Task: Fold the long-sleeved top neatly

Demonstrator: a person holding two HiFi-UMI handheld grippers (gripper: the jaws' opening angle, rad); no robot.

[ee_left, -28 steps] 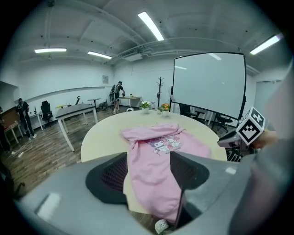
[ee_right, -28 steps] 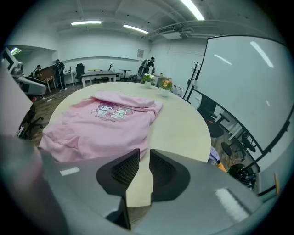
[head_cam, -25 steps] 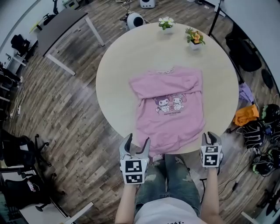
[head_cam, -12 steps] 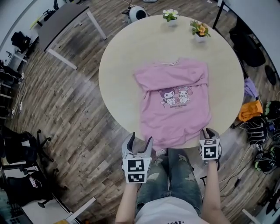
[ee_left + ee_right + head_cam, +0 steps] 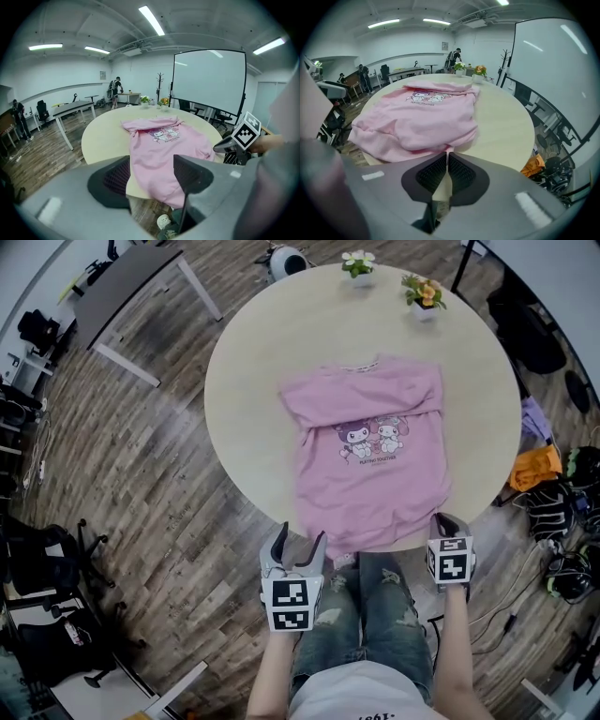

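Pink long-sleeved top (image 5: 370,460) lies flat on the round surface (image 5: 253,362), hem overhanging the near edge. Left gripper (image 5: 298,545): jaws wide, empty. Right gripper (image 5: 446,521): jaws have just been closing, now pinching the hem.

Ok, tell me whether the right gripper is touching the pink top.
Touching. In the right gripper view the right gripper has just been closing its jaws, now pinched on the near hem of the pink top.
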